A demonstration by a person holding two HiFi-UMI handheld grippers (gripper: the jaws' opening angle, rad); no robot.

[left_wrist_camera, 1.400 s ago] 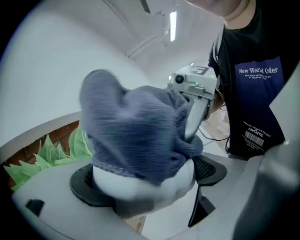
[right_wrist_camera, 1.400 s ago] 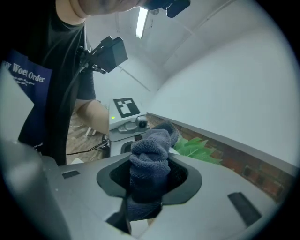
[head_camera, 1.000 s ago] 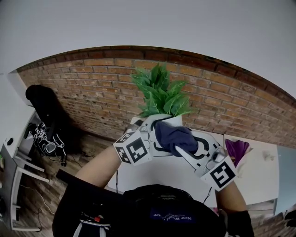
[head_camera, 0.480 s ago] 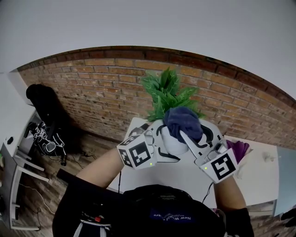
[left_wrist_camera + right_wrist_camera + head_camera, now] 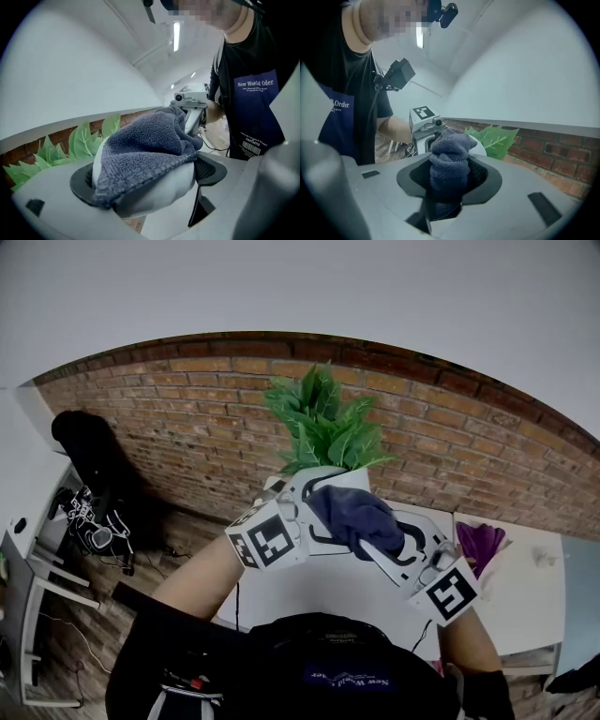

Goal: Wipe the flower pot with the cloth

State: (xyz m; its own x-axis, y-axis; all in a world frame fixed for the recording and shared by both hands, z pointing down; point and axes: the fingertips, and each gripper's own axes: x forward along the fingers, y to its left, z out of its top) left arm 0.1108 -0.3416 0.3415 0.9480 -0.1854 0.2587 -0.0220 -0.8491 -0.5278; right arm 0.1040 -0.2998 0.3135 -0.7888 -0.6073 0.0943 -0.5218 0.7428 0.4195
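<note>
Between my two grippers, over the near part of the white table (image 5: 314, 589) and in front of the brick wall (image 5: 187, 418), sits the white flower pot (image 5: 349, 480). My left gripper (image 5: 309, 502) is clamped on it: in the left gripper view the two dark pads press the pot's rounded body from either side, with the pot filling the gap between them. My right gripper (image 5: 370, 540) is clenched on the dark blue cloth (image 5: 356, 517). In the right gripper view a bunched fold stands up between its jaws and reaches forward onto the pot.

The cloth lies draped over the side of the pot that faces me, touching it and covering most of the body. Only a band of white under the rim shows in the head view.

The pot's long axis runs from base to rim. In the head view it points away from me toward the wall, the rim at the far end and the green leaves (image 5: 323, 423) fanning out beyond it. In the left gripper view the same axis lies across my jaws, with leaves off to the left and the rounded lower end to the right. I cannot tell whether the pot is fully upright or leaning. Its base is hidden behind the cloth and the jaws.

A purple object (image 5: 480, 542) lies on the table, off to the right of my right gripper and apart from it.
</note>
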